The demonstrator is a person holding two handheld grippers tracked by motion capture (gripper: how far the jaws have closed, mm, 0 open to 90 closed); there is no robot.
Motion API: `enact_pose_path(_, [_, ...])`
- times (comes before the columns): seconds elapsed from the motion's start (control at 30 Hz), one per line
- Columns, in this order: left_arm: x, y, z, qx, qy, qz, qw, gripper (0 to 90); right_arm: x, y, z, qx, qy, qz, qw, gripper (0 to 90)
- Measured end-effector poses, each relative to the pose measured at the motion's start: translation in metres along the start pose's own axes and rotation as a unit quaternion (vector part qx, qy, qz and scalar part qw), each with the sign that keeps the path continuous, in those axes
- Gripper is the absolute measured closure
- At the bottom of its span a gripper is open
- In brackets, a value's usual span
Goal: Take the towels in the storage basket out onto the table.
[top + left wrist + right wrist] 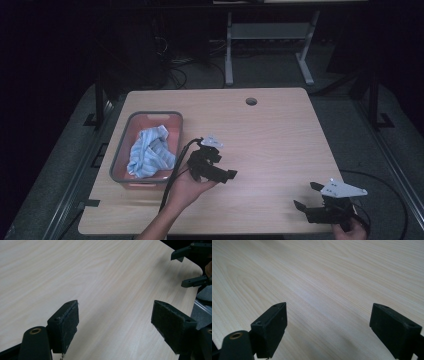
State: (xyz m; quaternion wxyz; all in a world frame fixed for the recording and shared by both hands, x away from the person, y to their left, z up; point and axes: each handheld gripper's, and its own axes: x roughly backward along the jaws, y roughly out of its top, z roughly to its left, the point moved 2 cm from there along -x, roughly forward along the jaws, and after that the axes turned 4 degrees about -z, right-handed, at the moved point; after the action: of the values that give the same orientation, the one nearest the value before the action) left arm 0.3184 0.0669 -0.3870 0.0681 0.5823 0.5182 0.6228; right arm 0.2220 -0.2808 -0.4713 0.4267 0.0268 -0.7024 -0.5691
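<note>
High view: light wood table [280, 135], grey-rimmed basket [120, 155] with pink inside near the left edge, blue-and-white striped cloth [149, 152] bunched in it, nothing gripping it. Left gripper [224, 174] sits just right of the basket, held in the person's left hand [187, 190], pointing right across the table toward the other gripper, jaws look spread, empty. Cable runs from it down toward the near edge. Right gripper [306, 196] at the near right corner, grey three-cornered plate on top, jaws spread, pointing left, empty. Round cable hole [251, 101] near the far edge. Desk frame legs and cables on the floor beyond the table, dim

Left gripper view: left gripper [115, 320] jaws wide apart, felt-like pads [71, 323] facing each other, bare wood grain between them. Right gripper [180, 270] shows top right by the table corner, jaws spread

Right gripper view: right gripper [328, 321] jaws wide apart, nothing between them, bare tabletop [324, 277] ahead
</note>
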Motion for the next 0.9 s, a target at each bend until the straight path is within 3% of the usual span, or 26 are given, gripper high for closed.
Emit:
enact_pose_path(0.13, [0.009, 0.007, 0.008, 0.01, -0.005, -0.002, 0.9999, 21.4, -0.001, 0.0, -0.001, 0.001, 0.0, 0.0, 1.0, 13.9])
enact_pose_path(0.43, [0.035, 0.021, 0.034, 0.03, 0.009, -0.001, 0.9995, 20.9, -0.001, 0.0, -0.001, 0.0, 0.001, 0.002, 1.0, 13.9])
enact_pose_path(0.63, [0.047, 0.022, 0.047, 0.043, 0.006, -0.007, 0.999, 21.1, -0.003, -0.001, -0.001, 0.001, 0.002, 0.002, 1.0, 13.9])
enact_pose_path(0.67, [0.051, 0.022, 0.051, 0.053, 0.006, -0.008, 0.9985, 21.1, -0.003, -0.001, -0.001, -0.001, 0.002, 0.004, 1.0, 13.9])
enact_pose_path(0.9, [0.063, 0.021, 0.063, 0.062, 0.009, -0.01, 0.998, 21.0, -0.003, -0.001, -0.001, 0.002, 0.003, 0.005, 1.0, 13.9])
